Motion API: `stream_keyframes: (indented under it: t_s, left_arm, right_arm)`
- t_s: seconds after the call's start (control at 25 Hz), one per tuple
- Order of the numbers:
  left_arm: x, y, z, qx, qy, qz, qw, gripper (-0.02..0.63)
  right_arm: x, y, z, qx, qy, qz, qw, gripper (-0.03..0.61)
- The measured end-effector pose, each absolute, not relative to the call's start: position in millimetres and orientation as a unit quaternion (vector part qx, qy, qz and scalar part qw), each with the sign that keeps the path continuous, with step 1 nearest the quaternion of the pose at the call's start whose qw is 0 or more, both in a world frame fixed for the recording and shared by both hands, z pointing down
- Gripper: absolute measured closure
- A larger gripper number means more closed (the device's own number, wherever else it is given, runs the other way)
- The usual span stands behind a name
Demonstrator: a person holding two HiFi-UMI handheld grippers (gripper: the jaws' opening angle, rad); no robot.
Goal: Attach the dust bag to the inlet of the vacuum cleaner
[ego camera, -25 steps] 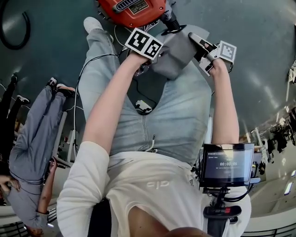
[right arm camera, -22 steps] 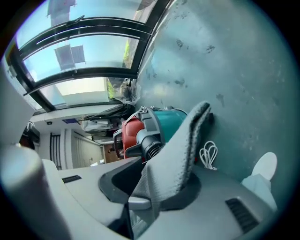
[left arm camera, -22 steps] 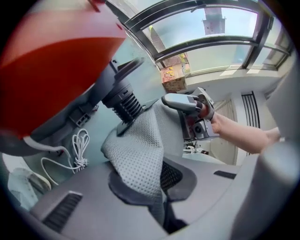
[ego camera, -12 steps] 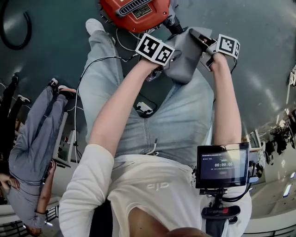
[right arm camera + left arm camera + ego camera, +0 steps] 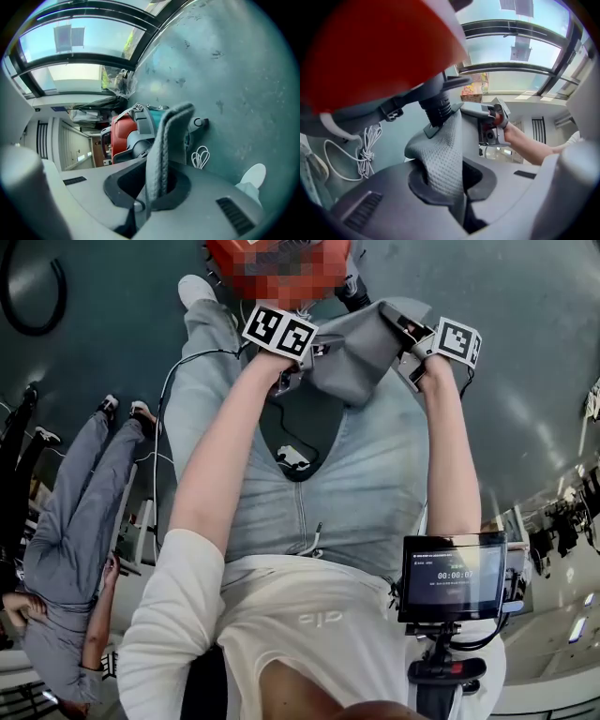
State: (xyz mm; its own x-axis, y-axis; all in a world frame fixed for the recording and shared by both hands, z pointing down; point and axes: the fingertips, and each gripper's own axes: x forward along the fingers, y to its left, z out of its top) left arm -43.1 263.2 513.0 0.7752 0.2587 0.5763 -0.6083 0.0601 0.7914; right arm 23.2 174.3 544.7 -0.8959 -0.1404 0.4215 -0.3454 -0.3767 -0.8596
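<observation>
Dust bag [image 5: 352, 362] hangs stretched between left gripper [image 5: 445, 187] and right gripper [image 5: 147, 192], jaws clamped on opposite edges.

The grey woven-fabric dust bag [image 5: 356, 357] was stretched out in the air just beside the red vacuum cleaner [image 5: 370, 51], one end meeting its black ribbed inlet [image 5: 439, 110].

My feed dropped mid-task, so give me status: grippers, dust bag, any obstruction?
Both shut on dust bag: left gripper, right gripper. Bag held between them, top edge at black inlet; seating unclear. Coiled white cord lies aside, nothing blocking.
</observation>
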Motion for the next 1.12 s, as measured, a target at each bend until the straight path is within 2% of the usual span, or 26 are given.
stream_keyframes:
  t_s: [0.2, 0.4, 0.52, 0.72, 0.88, 1.0, 1.08, 1.12]
  left_arm:
    - [-3.4, 246.2, 489.0, 0.640, -0.155, 0.316, 0.683, 0.588]
    - [11.6, 229.9, 480.2, 0.654, -0.135, 0.337, 0.664, 0.588]
    - [-20.4, 238.3, 491.0, 0.640, -0.116, 0.350, 0.674, 0.588]
    - [-42.0, 247.7, 493.6, 0.640, -0.088, 0.355, 0.675, 0.588]
    - [-32.4, 244.0, 483.6, 0.632, -0.084, 0.328, 0.697, 0.588]
    - [-22.9, 241.5, 467.6, 0.646, -0.065, 0.322, 0.689, 0.588]
    - [-15.7, 238.4, 458.5, 0.666, -0.048, 0.333, 0.666, 0.586]
    - [-13.2, 237.7, 455.9, 0.675, -0.042, 0.340, 0.653, 0.586]
  right_arm:
    - [22.6, 154.6, 553.0, 0.218, -0.566, 0.791, 0.086, 0.560]
    - [28.8, 149.0, 563.1, 0.189, -0.527, 0.828, -0.001, 0.560]
    - [31.2, 153.0, 544.5, 0.135, -0.540, 0.829, -0.047, 0.555]
    - [90.9, 183.2, 523.3, 0.140, -0.541, 0.818, -0.137, 0.497]
    - [124.9, 231.7, 569.6, 0.247, -0.483, 0.831, -0.120, 0.497]
    - [91.4, 229.0, 568.6, 0.212, -0.458, 0.845, -0.178, 0.497]
    - [48.7, 214.0, 554.8, 0.156, -0.462, 0.852, -0.191, 0.497]
    - [35.0, 205.4, 548.6, 0.145, -0.457, 0.854, -0.203, 0.473]
